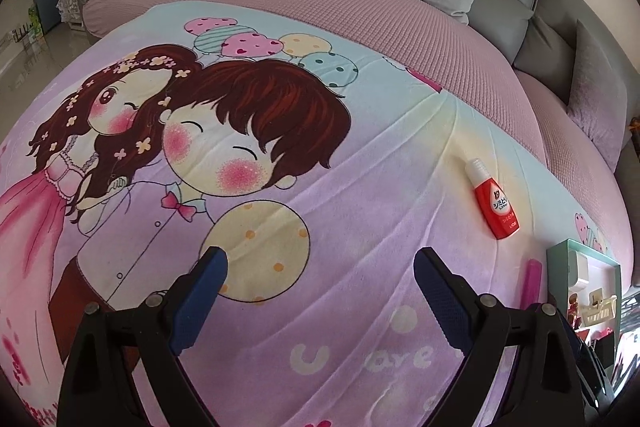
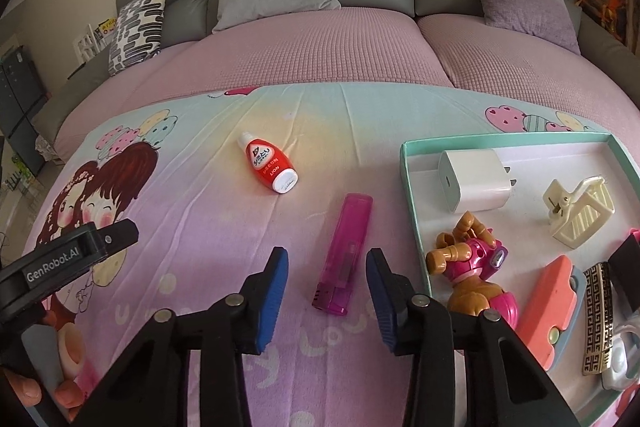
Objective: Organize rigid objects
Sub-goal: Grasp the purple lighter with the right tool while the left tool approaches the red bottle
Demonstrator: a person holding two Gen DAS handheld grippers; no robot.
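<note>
Your right claw [image 2: 327,259] points down at the cartoon-print purple blanket [image 2: 208,211] spread on the pink-covered sofa seat [image 2: 320,47]. Its blue-padded fingers [image 2: 276,279] stand partly apart, one on each side of the translucent magenta plastic lighter [image 2: 344,255]. The lighter lies flat on the blanket between them, its darker end toward you. The pads are clear of it, with blanket showing on both sides, so nothing is held.

Your left claw [image 1: 320,267] hangs over the blanket above the printed yellow dotted balloon. Its fingers are spread wide and there is nothing between them. In the right wrist view it shows at the left edge as a black arm, with your hand [image 2: 44,383] gripping the handle below it.

The small red plastic bottle with a white cap [image 2: 269,163] lies on its side on the blanket, beyond the lighter and slightly left, well apart from both claws.

The shallow teal-rimmed white tray [image 2: 412,187] sits just right of the lighter. Inside it:
- white wall charger cube [image 2: 472,179], far left part
- cream plastic hair claw clip [image 2: 576,215], right of the charger
- brown and pink toy dog figure [image 2: 472,271], against the near left wall
- coral and pale blue flat case [image 2: 548,307], right of the toy
- black and gold patterned barrette [image 2: 598,319], further right
</note>
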